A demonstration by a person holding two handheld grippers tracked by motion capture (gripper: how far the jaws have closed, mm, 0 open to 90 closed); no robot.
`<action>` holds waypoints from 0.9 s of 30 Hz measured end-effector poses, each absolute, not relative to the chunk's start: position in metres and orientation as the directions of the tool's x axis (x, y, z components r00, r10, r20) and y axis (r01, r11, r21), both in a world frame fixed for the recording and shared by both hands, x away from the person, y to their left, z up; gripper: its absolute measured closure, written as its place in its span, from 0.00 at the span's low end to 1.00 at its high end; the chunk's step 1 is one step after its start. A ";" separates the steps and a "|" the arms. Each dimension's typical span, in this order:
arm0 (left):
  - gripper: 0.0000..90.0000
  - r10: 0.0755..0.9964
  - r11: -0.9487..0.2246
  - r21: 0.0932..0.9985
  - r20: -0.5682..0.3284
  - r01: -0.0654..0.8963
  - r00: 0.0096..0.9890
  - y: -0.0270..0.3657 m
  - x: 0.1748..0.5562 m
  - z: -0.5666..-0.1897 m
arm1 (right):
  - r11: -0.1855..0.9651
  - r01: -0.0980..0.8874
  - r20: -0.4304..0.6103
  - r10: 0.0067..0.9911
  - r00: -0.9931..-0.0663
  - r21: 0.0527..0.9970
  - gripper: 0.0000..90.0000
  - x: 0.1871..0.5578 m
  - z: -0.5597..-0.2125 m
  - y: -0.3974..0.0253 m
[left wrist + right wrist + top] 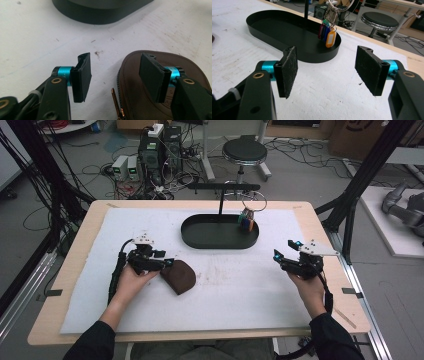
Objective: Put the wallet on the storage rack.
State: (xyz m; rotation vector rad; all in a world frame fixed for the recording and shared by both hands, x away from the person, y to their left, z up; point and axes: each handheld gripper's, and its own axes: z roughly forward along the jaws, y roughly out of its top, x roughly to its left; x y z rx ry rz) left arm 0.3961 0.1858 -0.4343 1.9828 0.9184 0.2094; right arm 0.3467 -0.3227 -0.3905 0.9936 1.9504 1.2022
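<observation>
The left gripper point(113, 81), jaws spread, straddles the rim of the brown zip pouch point(140, 100); probably slide deeper before closing. The right gripper point(325, 72) hovers spread, well apart.

I see a dark brown pouch point(178, 276) with a brass zip, a black tray point(200, 239), orange and blue key tags point(328, 32), and a white mat point(250, 290).

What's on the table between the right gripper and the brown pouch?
Nothing: in the high view, only bare white mat stretches from the brown pouch across to the right gripper. The black tray sits farther back, off that line.
</observation>
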 end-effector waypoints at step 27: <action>0.82 0.582 -0.295 0.755 -0.344 0.586 0.736 0.187 0.400 -0.441 | 0.321 0.266 -0.133 0.829 -0.543 0.909 0.40 0.348 -0.392 -0.320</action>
